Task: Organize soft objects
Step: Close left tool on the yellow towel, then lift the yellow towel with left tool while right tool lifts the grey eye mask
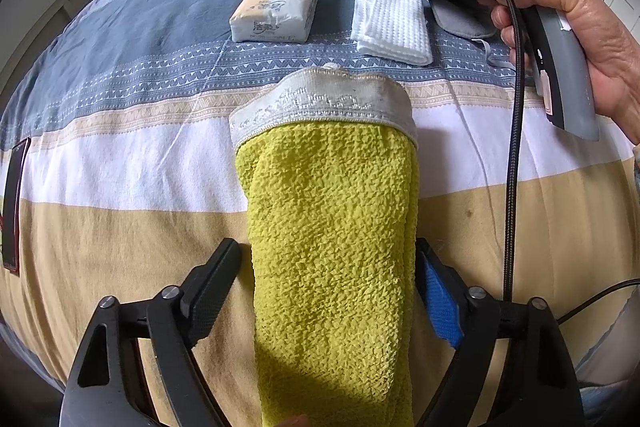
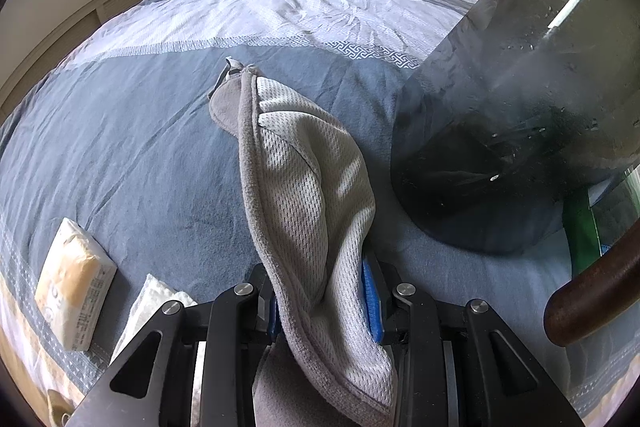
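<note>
while the left hand-held gripper [image 1: 328, 275] stands open around the yellow towel [image 1: 332, 227] and the right hand-held gripper [image 2: 320, 291] grips a grey eye mask [image 2: 304, 187], either cloth could slip or bunch on the bed [image 1: 120, 167].

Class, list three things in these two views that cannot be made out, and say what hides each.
- Left wrist view: near end of the yellow towel, cut off by the bottom edge.
- Left wrist view: the grey cloth beyond the white pad, covered by the right gripper.
- Right wrist view: the bed at right, behind a dark blurred shape.
</note>
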Tool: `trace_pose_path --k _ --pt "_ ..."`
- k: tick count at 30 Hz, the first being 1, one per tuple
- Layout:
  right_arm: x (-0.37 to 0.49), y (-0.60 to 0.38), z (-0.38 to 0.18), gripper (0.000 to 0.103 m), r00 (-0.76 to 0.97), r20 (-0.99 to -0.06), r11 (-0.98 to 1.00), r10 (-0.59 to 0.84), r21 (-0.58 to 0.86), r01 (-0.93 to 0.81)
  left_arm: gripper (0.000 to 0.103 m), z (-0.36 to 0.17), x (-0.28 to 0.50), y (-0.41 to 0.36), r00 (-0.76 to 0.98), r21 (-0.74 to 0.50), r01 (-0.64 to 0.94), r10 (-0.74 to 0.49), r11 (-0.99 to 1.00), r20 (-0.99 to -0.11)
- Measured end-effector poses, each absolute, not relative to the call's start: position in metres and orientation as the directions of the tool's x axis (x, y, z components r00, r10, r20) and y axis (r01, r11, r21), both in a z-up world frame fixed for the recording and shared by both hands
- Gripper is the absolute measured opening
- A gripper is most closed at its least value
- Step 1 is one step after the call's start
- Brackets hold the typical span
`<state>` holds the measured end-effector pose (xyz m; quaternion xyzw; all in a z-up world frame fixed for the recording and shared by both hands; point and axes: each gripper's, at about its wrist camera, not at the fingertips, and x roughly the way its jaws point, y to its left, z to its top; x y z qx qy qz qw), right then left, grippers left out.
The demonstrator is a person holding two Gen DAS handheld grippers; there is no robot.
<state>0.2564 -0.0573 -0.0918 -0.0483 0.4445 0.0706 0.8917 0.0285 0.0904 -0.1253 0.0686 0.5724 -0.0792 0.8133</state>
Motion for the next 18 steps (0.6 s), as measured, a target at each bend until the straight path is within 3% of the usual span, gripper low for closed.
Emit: trace_pose_path --k 10,18 --pt "0.257 -0.057 -0.092 0.031 0.592 -0.802 0.983 0.082 -0.032 -0.179 0.055 -0.121 0.026 0.083 0.344 0.018 0.235 -0.066 0.972 -0.937" --pt "0.257 -0.055 -0.092 0.031 0.592 -0.802 0.982 0.072 -0.049 -0.185 0.049 -0.117 0.025 0.075 0.342 0.024 0.242 -0.062 0.97 -0.938"
